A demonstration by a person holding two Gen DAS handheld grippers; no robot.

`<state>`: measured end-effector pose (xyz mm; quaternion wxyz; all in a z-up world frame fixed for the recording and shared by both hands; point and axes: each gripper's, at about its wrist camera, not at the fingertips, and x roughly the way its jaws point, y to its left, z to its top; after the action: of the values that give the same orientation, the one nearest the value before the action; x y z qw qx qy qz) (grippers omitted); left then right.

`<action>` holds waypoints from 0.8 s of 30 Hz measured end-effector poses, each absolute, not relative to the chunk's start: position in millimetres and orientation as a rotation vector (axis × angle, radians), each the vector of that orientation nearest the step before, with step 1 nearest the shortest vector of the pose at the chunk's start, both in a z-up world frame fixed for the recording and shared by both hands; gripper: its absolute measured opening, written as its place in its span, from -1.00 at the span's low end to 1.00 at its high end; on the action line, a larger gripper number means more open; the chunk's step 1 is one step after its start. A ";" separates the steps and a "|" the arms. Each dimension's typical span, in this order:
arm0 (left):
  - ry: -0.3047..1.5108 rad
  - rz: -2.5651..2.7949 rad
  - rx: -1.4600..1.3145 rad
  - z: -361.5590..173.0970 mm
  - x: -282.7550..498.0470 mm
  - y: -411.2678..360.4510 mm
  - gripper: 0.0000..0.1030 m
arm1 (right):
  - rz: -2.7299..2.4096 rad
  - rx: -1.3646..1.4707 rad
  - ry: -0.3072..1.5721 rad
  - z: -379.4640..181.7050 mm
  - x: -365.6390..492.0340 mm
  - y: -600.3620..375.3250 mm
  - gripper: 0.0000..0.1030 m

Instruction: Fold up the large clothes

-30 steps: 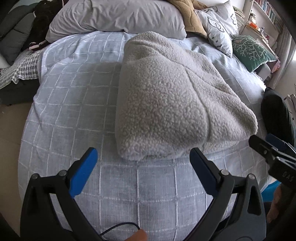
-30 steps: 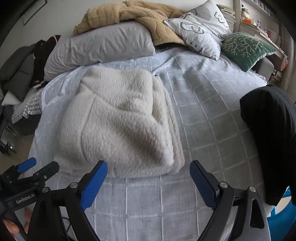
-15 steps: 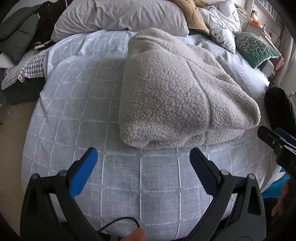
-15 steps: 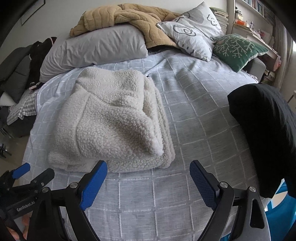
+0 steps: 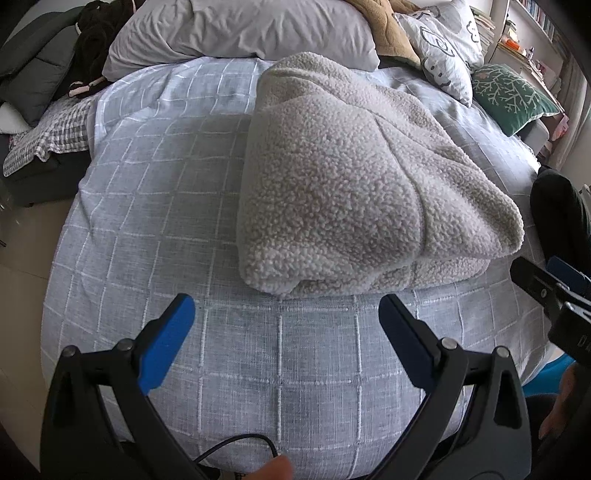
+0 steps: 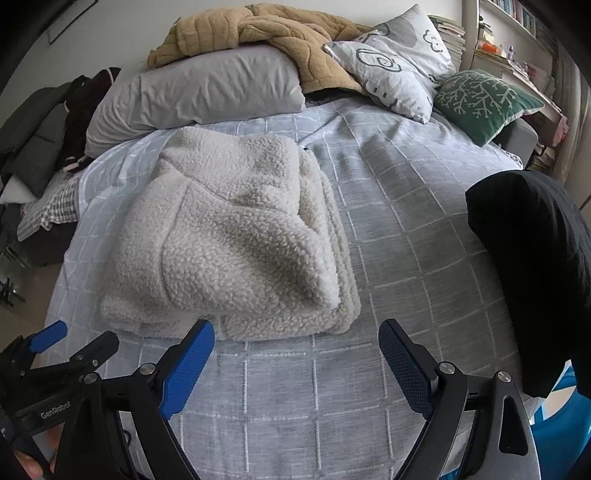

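A cream fleece garment (image 5: 351, 184) lies folded into a thick rectangle on the grey checked bedspread (image 5: 155, 206); it also shows in the right wrist view (image 6: 229, 243). My left gripper (image 5: 286, 314) is open and empty, held above the bedspread just short of the garment's near edge. My right gripper (image 6: 295, 343) is open and empty, also just short of the near edge, toward its right corner. Each gripper shows at the edge of the other's view.
A grey pillow (image 6: 199, 92), a tan blanket (image 6: 266, 33), a patterned pillow (image 6: 395, 62) and a green cushion (image 6: 484, 99) lie at the head of the bed. A black garment (image 6: 532, 258) hangs at the right. Dark clothes (image 5: 44, 66) sit at the left.
Both grippers have drawn back and up from the folded garment, so it sits farther off in both views. Both stay open and empty.
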<state>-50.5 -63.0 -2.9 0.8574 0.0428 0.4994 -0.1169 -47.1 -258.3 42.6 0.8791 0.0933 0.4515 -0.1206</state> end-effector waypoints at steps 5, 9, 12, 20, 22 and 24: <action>1.045 -0.239 0.084 -2.2 -48.9 -61.2 0.93 | -0.242 0.186 0.946 42.0 -46.5 -256.1 0.79; 1.035 -0.225 0.076 -0.9 -48.9 -60.7 0.93 | -0.239 0.187 0.947 41.9 -47.2 -255.2 0.79; 1.031 -0.222 0.074 -0.3 -49.7 -60.3 0.93 | -0.241 0.183 0.947 41.4 -47.1 -255.3 0.79; 1.021 -0.204 0.071 0.6 -49.1 -56.4 0.93 | -0.242 0.176 0.952 40.0 -45.5 -253.7 0.79; 1.017 -0.202 0.074 0.9 -48.8 -55.6 0.93 | -0.243 0.172 0.957 38.6 -44.3 -253.2 0.79; 1.012 -0.197 0.077 1.5 -49.1 -55.3 0.93 | -0.242 0.170 0.962 37.0 -42.9 -252.9 0.79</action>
<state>-49.1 -55.3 1.5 0.8694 0.0370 0.4836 -0.0944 -42.9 -252.9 37.0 0.8760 0.0815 0.4609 -0.1162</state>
